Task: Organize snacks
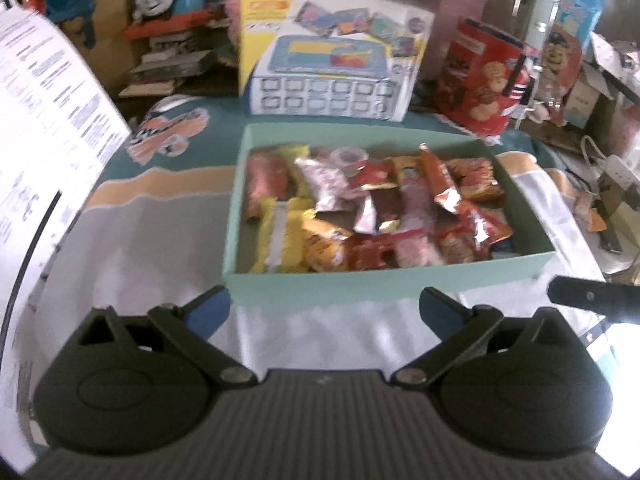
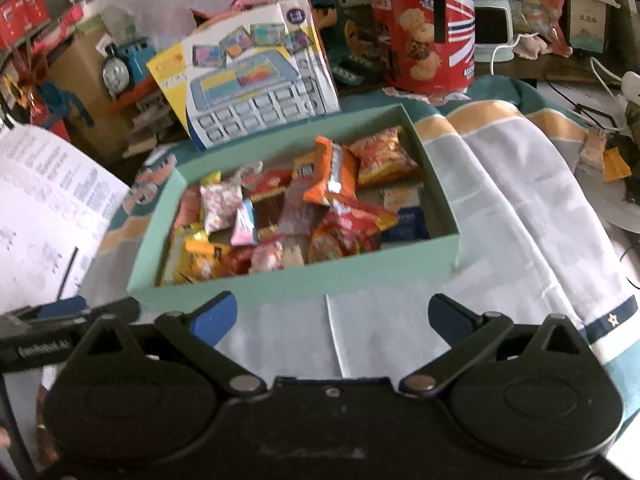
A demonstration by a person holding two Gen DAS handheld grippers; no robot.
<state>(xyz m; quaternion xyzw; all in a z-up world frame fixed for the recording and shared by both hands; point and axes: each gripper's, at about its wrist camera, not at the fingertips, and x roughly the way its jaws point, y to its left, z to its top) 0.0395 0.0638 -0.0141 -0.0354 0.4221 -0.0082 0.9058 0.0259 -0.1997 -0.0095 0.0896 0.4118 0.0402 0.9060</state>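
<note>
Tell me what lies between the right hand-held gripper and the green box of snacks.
Only bare cloth. In the right wrist view, nothing lies between the open right hand-held gripper and the near wall of the green box.

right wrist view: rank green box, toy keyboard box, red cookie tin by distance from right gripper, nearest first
1. green box, directly ahead of the right gripper, full of snacks.
2. toy keyboard box, behind the box, left of centre.
3. red cookie tin, farthest, back right.

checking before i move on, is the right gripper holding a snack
No, the right gripper is open and empty, hanging short of the box of snacks.
</note>
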